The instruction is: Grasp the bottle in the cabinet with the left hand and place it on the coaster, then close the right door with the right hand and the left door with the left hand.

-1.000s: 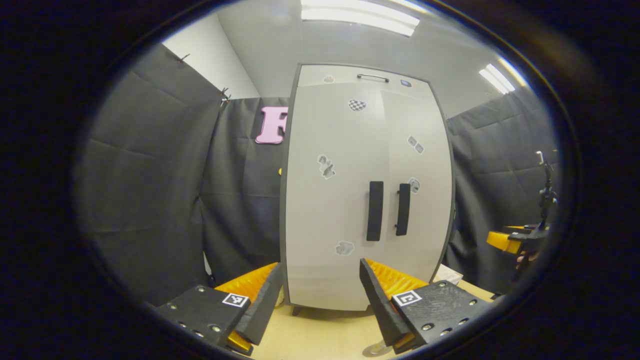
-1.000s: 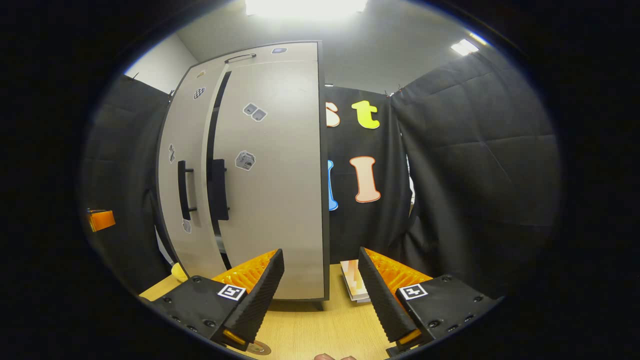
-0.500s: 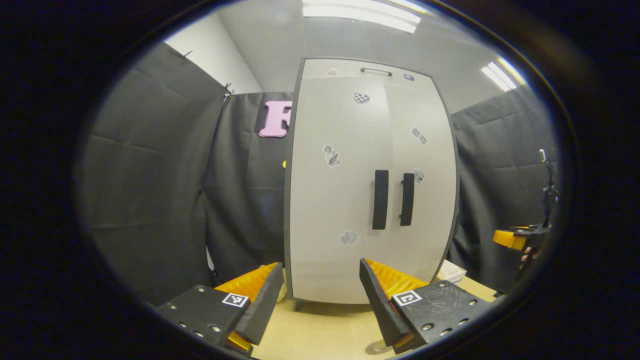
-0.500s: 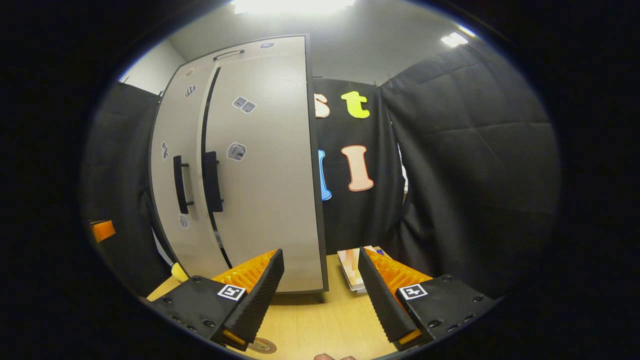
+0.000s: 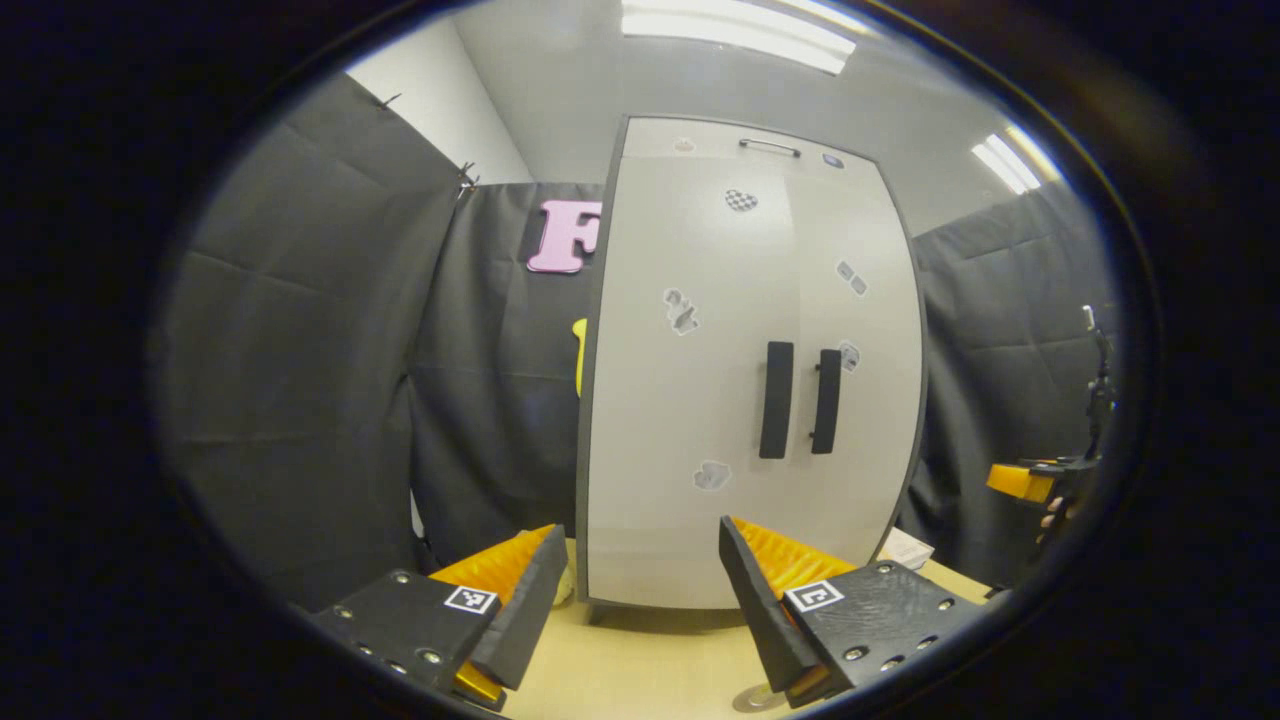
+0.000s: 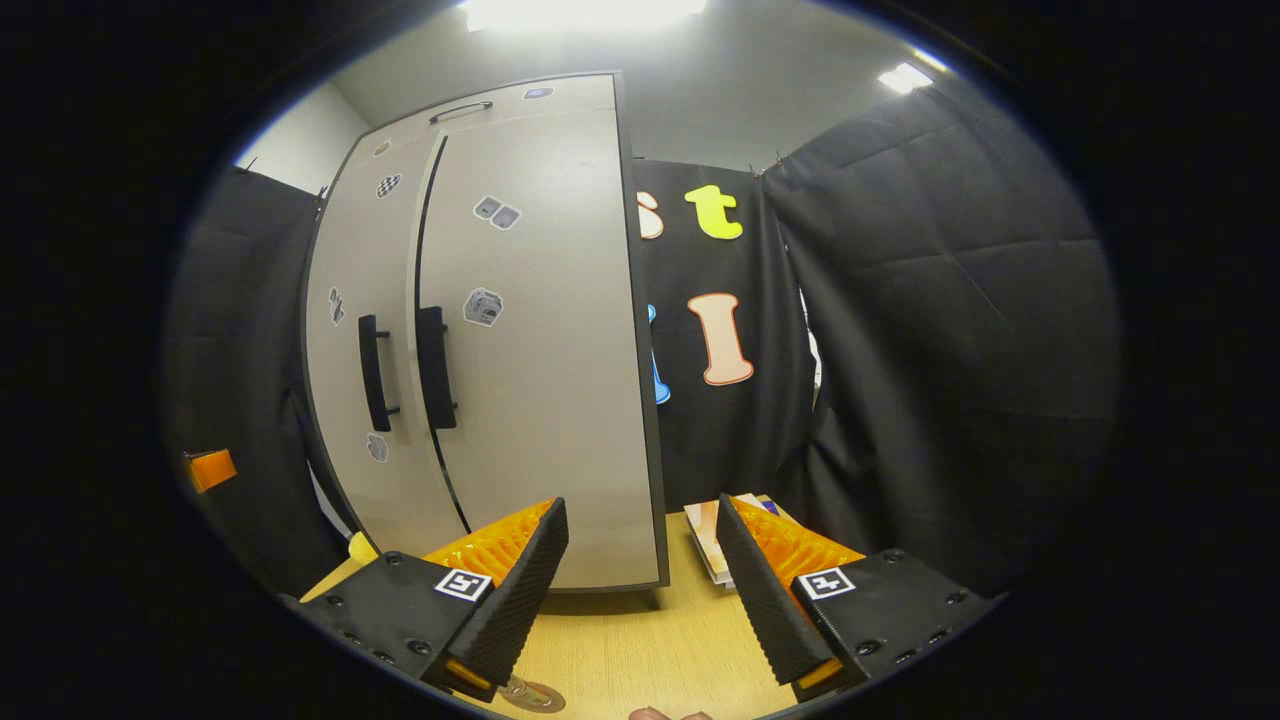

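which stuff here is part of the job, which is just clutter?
Job items:
cabinet
left door
right door
door handles
coaster on the table
left hand-held gripper, open
right hand-held gripper, open

Lying about:
stack of cards or booklets beside the cabinet
small yellow object by the cabinet's foot

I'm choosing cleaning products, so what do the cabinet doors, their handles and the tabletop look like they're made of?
The cabinet doors look like matte light-grey laminate or painted board: flat, with a soft sheen and dark edging. The handles seem to be matte black plastic or coated metal; I can't tell which. The tabletop looks like pale wood or wood-effect laminate, with fine straight grain lines showing.
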